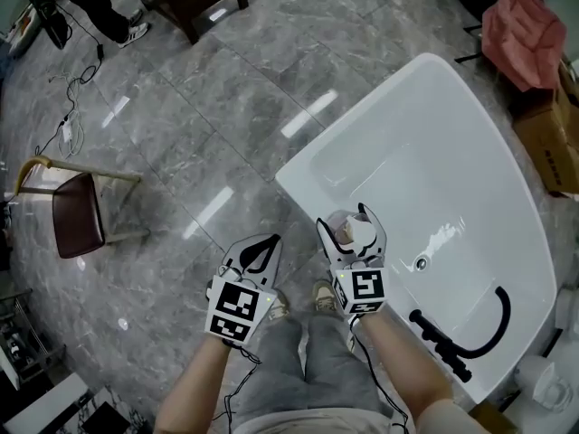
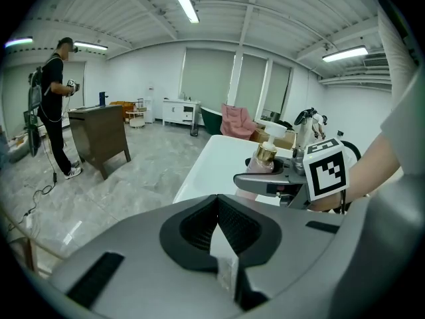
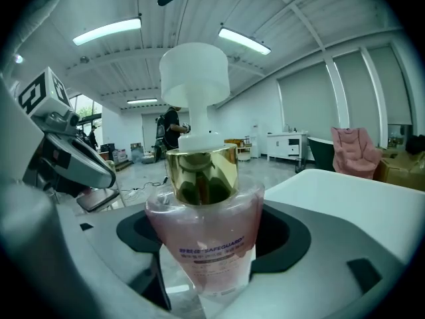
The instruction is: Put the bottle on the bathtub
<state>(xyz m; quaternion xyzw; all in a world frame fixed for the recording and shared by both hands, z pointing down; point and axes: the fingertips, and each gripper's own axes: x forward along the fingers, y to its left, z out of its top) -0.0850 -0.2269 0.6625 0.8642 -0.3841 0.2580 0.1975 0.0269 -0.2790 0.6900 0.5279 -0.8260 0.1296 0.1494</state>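
Note:
A clear pump bottle [image 3: 206,244] of pink liquid, with a gold collar and a white pump head, stands upright between the jaws of my right gripper [image 3: 206,274], which is shut on its body. In the head view the bottle [image 1: 353,233] and right gripper [image 1: 349,217] hang over the near left rim of the white bathtub [image 1: 298,183]. My left gripper [image 1: 258,247] sits to the left over the floor, shut with nothing in it. The left gripper view shows its jaws [image 2: 222,244] meeting, and beyond them the bottle [image 2: 263,159] and the tub [image 2: 212,158].
A curved black fitting [image 1: 466,333] lies on the tub's near right rim. A chair [image 1: 77,211] stands at the left and cables [image 1: 68,125] lie on the grey marble floor. A pink cloth [image 1: 520,16] and cardboard box [image 1: 552,143] are beyond the tub. A person [image 2: 53,105] stands by a dark cabinet [image 2: 99,135].

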